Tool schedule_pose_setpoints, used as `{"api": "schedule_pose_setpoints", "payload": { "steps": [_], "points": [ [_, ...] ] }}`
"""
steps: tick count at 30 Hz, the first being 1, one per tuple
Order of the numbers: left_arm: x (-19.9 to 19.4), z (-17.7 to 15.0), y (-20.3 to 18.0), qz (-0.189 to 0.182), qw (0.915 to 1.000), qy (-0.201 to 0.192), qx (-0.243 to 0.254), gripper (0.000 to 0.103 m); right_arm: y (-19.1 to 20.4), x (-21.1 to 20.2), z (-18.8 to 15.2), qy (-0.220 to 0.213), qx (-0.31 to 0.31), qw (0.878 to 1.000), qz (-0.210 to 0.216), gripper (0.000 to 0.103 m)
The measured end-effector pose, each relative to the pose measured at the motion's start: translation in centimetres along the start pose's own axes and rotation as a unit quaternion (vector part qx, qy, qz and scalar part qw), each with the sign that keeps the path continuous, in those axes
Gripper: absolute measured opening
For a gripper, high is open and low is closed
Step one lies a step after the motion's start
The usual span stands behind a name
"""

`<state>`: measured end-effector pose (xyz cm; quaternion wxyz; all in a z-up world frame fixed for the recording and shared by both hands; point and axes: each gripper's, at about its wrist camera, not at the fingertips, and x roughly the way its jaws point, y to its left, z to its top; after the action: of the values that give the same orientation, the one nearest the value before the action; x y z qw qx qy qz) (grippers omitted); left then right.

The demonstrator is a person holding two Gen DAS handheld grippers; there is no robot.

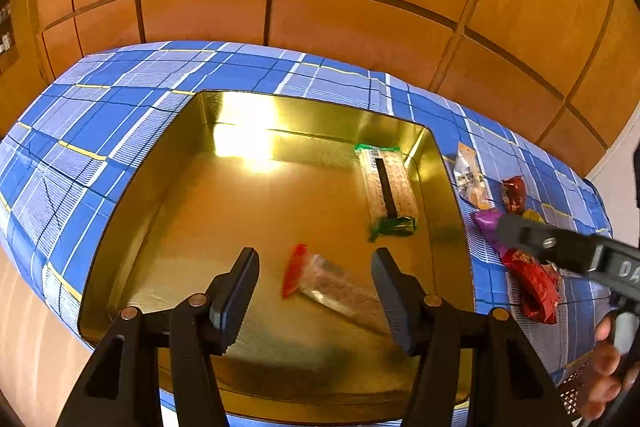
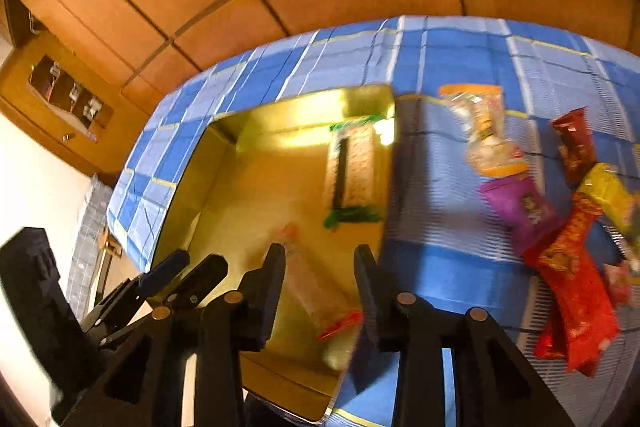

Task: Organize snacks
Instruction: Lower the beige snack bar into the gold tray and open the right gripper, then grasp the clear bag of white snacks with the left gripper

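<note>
Red-ended clear snack packet (image 1: 332, 283) flat in gold tin (image 1: 168, 187).

My left tongs (image 1: 316, 291) hang open and empty over the gold tin (image 1: 132, 227), where a red-ended packet (image 1: 332, 283) and a green-ended cracker pack (image 1: 388, 187) lie. More snacks (image 1: 532, 287) sit on the blue-checked bench (image 1: 120, 115) beside it, under my right tongs (image 1: 508, 227).

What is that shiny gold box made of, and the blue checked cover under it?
The shiny gold box looks like thin metal with a polished finish: its walls mirror the light and the packets inside. The blue checked cover looks like woven cloth: matte, with faint creases, draping over the edge.
</note>
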<state>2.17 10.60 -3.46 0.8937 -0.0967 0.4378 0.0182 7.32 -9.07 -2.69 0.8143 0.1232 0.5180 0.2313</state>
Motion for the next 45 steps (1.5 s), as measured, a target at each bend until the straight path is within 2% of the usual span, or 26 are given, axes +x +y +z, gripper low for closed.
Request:
{"api": "schedule_pose_setpoints", "payload": {
  "steps": [4, 6, 8, 10, 15, 24, 34, 37, 41, 45],
  "points": [
    [-0.2, 0.1, -0.7, -0.008, 0.9999, 0.004, 0.004, 0.059, -1.6, -2.5, -0.3, -0.034, 0.001, 0.999, -0.023, 0.052],
    [-0.5, 0.2, -1.4, -0.012, 0.9998, 0.002, 0.012, 0.059, -2.3, -3.7, -0.6, -0.048, -0.002, 0.998, -0.035, 0.054],
    [-0.8, 0.2, -2.1, -0.02, 0.9995, -0.001, 0.025, 0.059, -3.1, -4.8, -1.1, -0.063, -0.018, 0.996, -0.065, 0.065],
    [-1.0, 0.3, -2.8, -0.029, 0.999, -0.002, 0.034, 0.059, -3.7, -5.6, -1.7, -0.075, -0.041, 0.992, -0.092, 0.072],
    [-1.7, 0.1, -4.8, -0.046, 0.9971, -0.01, 0.06, 0.059, -6.8, -7.1, -3.5, -0.083, -0.055, 0.985, -0.143, 0.082],
    [-1.5, 0.7, -8.2, -0.087, 0.9925, 0.018, 0.084, 0.059, -12.8, -8.0, -6.6, -0.071, 0.022, 0.981, -0.178, 0.083],
    [-0.1, 2.8, -14.4, -0.107, 0.9823, 0.039, 0.149, 0.059, -13.3, -8.5, -7.8, -0.084, 0.026, 0.982, -0.166, 0.083],
    [1.7, 3.8, -16.1, -0.116, 0.98, 0.065, 0.148, 0.059, -13.4, -9.0, -8.1, -0.09, 0.023, 0.983, -0.161, 0.083],
    [5.3, 5.4, -18.1, -0.138, 0.975, 0.124, 0.123, 0.059, -13.5, -9.8, -8.4, -0.1, 0.013, 0.982, -0.159, 0.087],
    [9.2, 6.4, -19.9, -0.135, 0.9709, 0.174, 0.096, 0.059, -13.6, -10.7, -8.5, -0.114, 0.011, 0.981, -0.156, 0.088]
  ]
}}
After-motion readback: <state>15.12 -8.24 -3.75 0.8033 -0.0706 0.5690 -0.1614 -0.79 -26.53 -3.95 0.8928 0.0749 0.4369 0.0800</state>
